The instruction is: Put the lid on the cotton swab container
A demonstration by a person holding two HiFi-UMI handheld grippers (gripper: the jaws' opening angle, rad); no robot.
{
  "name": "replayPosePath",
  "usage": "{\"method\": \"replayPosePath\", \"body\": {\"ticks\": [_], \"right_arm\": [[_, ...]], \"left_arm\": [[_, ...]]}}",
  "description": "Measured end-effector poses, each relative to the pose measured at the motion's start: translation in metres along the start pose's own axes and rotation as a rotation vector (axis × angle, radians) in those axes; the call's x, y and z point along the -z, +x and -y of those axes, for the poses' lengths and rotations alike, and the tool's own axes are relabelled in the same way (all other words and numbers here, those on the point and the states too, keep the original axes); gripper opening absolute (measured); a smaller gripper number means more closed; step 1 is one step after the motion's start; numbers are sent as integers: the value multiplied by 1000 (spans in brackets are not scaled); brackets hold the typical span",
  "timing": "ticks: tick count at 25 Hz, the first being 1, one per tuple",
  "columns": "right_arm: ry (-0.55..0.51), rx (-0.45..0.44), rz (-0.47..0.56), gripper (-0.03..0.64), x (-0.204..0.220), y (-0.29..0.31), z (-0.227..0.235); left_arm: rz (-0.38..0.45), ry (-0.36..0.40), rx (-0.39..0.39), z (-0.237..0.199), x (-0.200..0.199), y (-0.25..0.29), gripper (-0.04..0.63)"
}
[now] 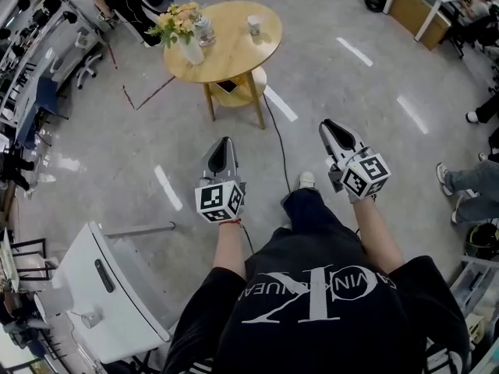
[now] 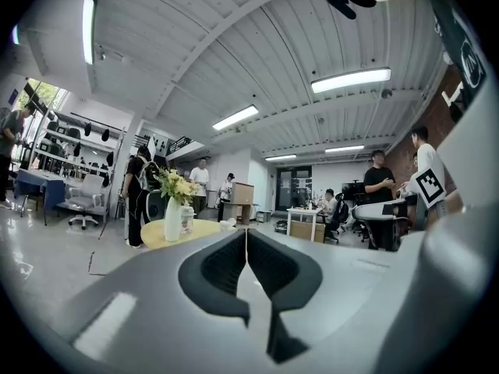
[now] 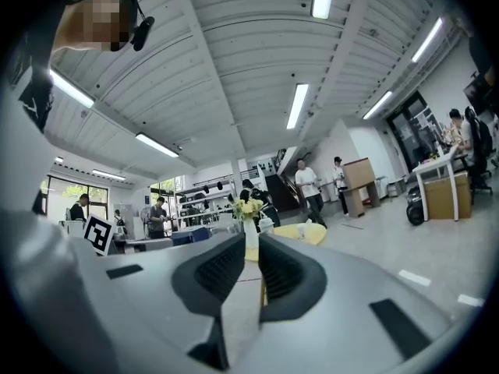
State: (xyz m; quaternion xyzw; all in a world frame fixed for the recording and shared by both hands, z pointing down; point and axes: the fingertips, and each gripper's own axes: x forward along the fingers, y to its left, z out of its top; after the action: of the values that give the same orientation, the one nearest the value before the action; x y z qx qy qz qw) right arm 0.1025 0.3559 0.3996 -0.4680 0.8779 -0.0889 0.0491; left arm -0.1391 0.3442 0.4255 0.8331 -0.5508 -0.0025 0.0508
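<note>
A round yellow table (image 1: 234,49) stands well ahead of me. It bears a white vase of flowers (image 1: 187,44), a clear jar-like container (image 1: 204,31) beside the vase, and a small white item (image 1: 253,25) further right; whether that is the lid I cannot tell. My left gripper (image 1: 222,142) is held level over the floor, far short of the table, jaws shut and empty (image 2: 246,232). To its right, my right gripper (image 1: 328,125) is level too, its jaws a narrow slit apart with nothing between them (image 3: 251,244); the vase (image 3: 250,236) shows through the slit.
A white cabinet (image 1: 109,287) stands at the lower left. A black cable (image 1: 277,142) runs across the floor from the table toward me. Desks and office chairs line the left wall (image 1: 31,92). A seated person's shoes (image 1: 446,179) are at the right edge.
</note>
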Motion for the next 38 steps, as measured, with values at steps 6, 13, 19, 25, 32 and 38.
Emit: {"method": "replayPosePath", "body": {"ticks": [6,13,19,25,32,38], "right_arm": [[18,-7,-17,32,5,32,19],[37,-45,-46,97,3,84,47],[51,-60,-77,107,4,122,78],[56,-85,-93,112,-2,161,107],[44,-134,-100,114,-15,205,139],[41,-166,-102,114,-16,231,167]], "left_arm": [[-14,-6,19,-10,4,25,20],[-22,-29,10,-31,1,71,23],[-43,-36,9,-38,3,117,72],[-48,-40,-14,-50,-2,158,83],[-39,-37,-46,-62,-11,208,86],[-29,-37,-64,-62,-9,245,87]]}}
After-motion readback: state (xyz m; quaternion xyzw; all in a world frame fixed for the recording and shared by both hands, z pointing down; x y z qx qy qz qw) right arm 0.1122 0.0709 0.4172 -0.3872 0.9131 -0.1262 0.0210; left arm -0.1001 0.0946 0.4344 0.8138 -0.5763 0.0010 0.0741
